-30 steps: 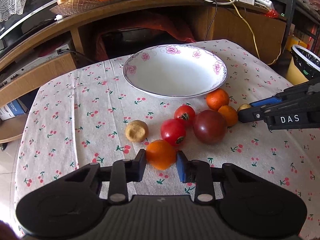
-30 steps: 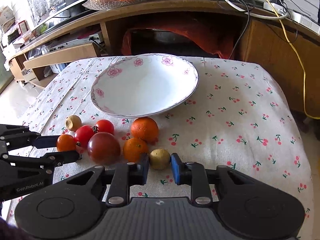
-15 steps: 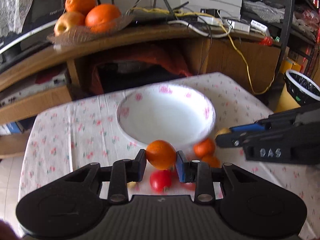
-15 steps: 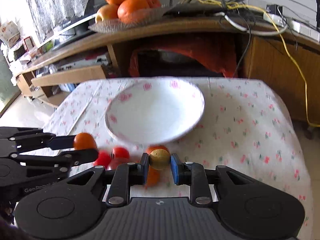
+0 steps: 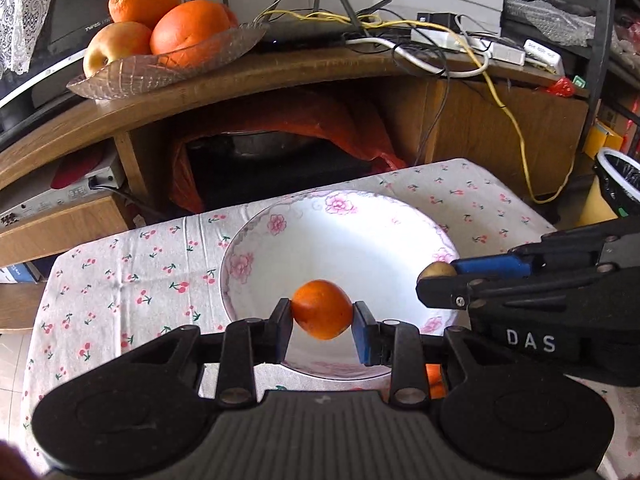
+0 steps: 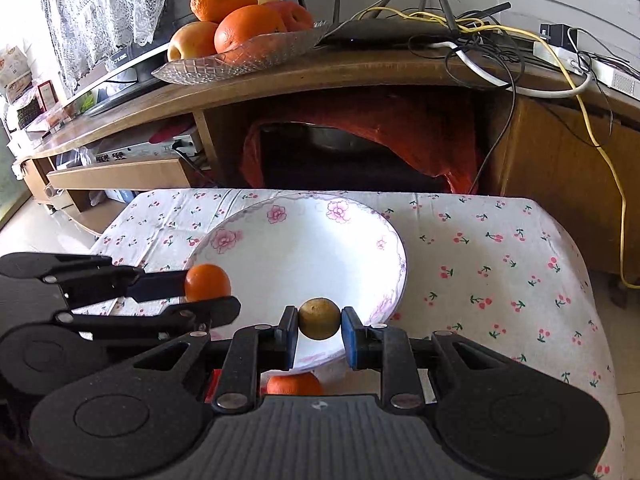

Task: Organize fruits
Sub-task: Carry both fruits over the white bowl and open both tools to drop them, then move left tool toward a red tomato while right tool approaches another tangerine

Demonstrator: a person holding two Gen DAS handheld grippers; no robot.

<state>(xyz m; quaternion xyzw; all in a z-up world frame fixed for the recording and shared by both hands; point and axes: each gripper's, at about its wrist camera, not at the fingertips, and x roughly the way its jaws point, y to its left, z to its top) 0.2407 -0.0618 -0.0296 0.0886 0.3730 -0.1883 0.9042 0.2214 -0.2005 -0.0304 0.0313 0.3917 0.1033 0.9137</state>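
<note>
My left tool clenched on small round orange tangerine, held above near rim of white floral-edged ceramic bowl. My right tool clenched on small brownish-yellow round fruit, held over bowl's near right rim. Bowl sat on cherry-print cloth-covered worktop. Another orange fruit lay on worktop under right tool, partly hidden.

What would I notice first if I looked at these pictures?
Probably the bright orange fruit pinched in the left gripper, hanging over the flowered white bowl. Beside it, the right gripper pinches a small brownish-yellow fruit over the same bowl. Behind, a glass dish of oranges sits on the wooden shelf.
</note>
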